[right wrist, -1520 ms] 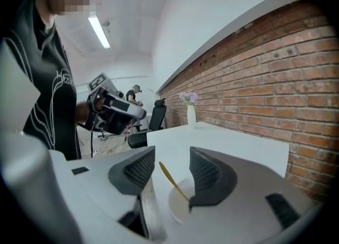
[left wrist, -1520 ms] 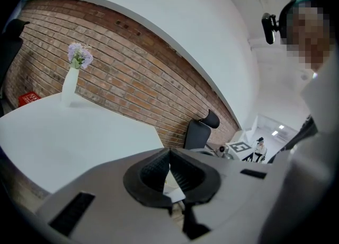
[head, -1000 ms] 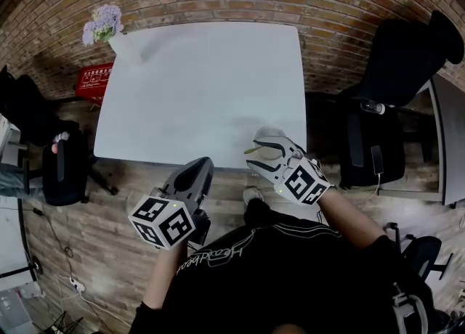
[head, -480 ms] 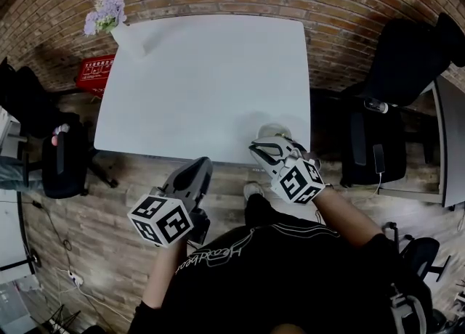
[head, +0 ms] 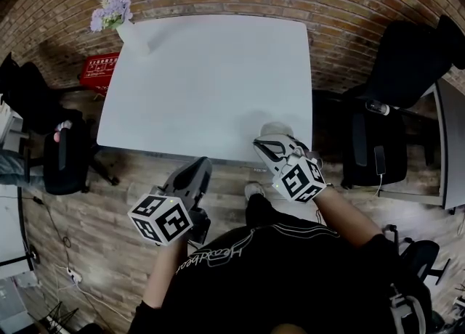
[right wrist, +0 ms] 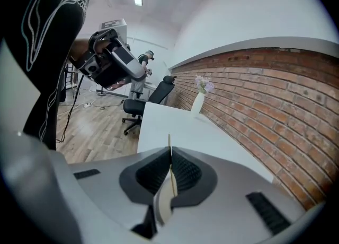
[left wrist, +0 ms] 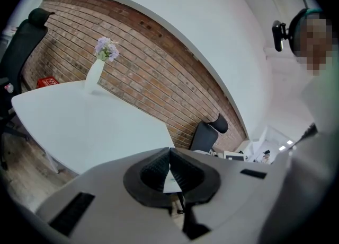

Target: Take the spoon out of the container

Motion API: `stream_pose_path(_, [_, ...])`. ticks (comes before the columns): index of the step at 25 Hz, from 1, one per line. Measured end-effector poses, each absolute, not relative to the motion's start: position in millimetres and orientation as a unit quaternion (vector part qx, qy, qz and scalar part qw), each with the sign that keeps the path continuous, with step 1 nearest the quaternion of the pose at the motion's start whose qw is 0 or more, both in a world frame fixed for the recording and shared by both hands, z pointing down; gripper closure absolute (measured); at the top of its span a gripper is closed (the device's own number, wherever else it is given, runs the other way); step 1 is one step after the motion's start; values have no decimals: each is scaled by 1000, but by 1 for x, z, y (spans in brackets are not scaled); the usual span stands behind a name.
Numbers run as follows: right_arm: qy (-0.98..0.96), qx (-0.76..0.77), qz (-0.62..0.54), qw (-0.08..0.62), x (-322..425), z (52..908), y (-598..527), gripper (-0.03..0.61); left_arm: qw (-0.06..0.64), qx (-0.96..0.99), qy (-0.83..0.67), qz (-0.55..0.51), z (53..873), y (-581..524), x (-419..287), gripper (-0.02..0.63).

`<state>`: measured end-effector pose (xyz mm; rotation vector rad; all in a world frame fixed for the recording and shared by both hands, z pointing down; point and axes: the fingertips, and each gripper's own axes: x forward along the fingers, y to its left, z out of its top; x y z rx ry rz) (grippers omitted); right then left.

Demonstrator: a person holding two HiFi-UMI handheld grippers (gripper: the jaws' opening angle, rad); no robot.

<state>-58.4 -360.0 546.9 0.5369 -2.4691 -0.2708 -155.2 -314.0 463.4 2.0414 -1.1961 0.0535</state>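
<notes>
Your white table (head: 203, 78) fills most of the head view. Your left gripper (head: 199, 167) hangs just off its near edge, jaws together on nothing. Your right gripper (head: 271, 144) sits at the near right corner over the container (head: 275, 130), with its jaws pinched shut on the thin pale spoon (right wrist: 170, 182).
</notes>
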Motion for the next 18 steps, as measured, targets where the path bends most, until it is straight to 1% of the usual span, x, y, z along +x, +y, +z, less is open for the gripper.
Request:
stream_pose_path(11, [-926,242,-91,275,-44,526,-370,580,369,803,-467,21,455,-299,-153,609])
stream_pose_path(15, [-926,259,-90,258,-39,509,-371,580,362,807,-466,21,448,-291,-151,609])
stream_pose_path(18, [-930,273,-78,233,-34,492,-370,580,356,811,-465,21,441,-284,-149,609])
